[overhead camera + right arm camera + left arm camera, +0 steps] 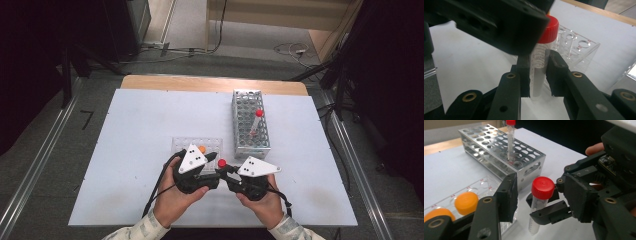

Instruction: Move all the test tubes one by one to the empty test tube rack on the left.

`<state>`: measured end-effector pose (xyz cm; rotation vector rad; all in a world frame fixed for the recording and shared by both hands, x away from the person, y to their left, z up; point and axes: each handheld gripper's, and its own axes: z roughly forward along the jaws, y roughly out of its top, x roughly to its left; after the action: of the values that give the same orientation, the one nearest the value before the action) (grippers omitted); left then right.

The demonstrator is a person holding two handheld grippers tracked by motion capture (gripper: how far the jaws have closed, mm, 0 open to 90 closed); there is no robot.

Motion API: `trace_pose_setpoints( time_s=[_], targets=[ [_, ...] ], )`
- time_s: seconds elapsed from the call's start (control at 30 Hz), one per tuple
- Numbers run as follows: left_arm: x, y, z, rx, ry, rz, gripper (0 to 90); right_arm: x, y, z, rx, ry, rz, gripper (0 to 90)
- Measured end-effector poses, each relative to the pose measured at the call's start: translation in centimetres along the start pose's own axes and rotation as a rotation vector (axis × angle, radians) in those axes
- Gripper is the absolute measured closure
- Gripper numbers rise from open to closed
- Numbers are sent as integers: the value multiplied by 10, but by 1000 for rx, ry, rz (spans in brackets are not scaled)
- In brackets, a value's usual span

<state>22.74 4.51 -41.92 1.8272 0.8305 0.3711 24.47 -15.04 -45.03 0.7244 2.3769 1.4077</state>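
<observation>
White table point(125, 150), tube point(539, 67) in R gripper point(537, 75)

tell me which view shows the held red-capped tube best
The left gripper view: the tube shows cap to tip, clamped by the right gripper. The right gripper view has its cap partly covered; the high view gives little more than a red dot.

Tube point(535, 213): clear smooth plastic, faintly frosted, printed markings; red cap point(543, 187) ribbed on the side, matt plastic. Far rack point(499, 155): bright perforated metal, brushed sheen. Near rack point(576, 50): clear glossy plastic; orange caps point(466, 202) smooth, satin. Gripper fingers point(556, 72): matt black plastic, rough-edged pads. Desk point(140, 125): matt pale sheet over wood.
</observation>
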Motion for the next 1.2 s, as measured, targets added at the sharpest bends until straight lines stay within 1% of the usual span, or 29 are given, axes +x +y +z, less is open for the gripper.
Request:
trace_pose_setpoints(
  time_s=[0.07, 0.3, 0.57, 0.77, 0.8, 0.83, 0.93, 0.97, 1.0, 1.07, 1.13, 1.2],
  targets=[
    [0, -1, 1, 0, 2, -2, 512, 1, 0, 1, 1, 11, 2, 714],
    [2, -2, 0, 2, 10, 1, 608, 4, 1, 4, 3, 16, 0, 713],
    [2, -2, 0, 5, 10, 5, 689, 3, 1, 3, -1, 20, 10, 713],
    [3, -2, -1, 5, 9, 6, 706, 3, 1, 3, -5, 23, 12, 698],
    [3, -1, -2, 6, 9, 5, 707, 3, 1, 3, -9, 24, 15, 666],
    [4, -1, -3, 11, 8, 4, 708, 3, 2, 2, -13, 28, 24, 613],
    [6, 2, -8, 6, 17, -3, 708, 1, 3, 0, -37, 51, 43, 424],
    [8, 3, -10, 3, 20, -7, 708, 1, 3, -1, -44, 52, 49, 352],
    [9, 4, -12, 1, 24, -11, 708, 1, 3, -2, -47, 53, 54, 304],
    [11, 6, -16, -2, 30, -14, 708, 0, 3, -4, -62, 39, 58, 240],
    [13, 9, -20, -2, 36, -18, 708, -1, 3, -5, -71, 35, 63, 183],
    [16, 10, -24, -4, 44, -21, 708, -3, 3, -7, -77, 22, 61, 153]
  ],
)
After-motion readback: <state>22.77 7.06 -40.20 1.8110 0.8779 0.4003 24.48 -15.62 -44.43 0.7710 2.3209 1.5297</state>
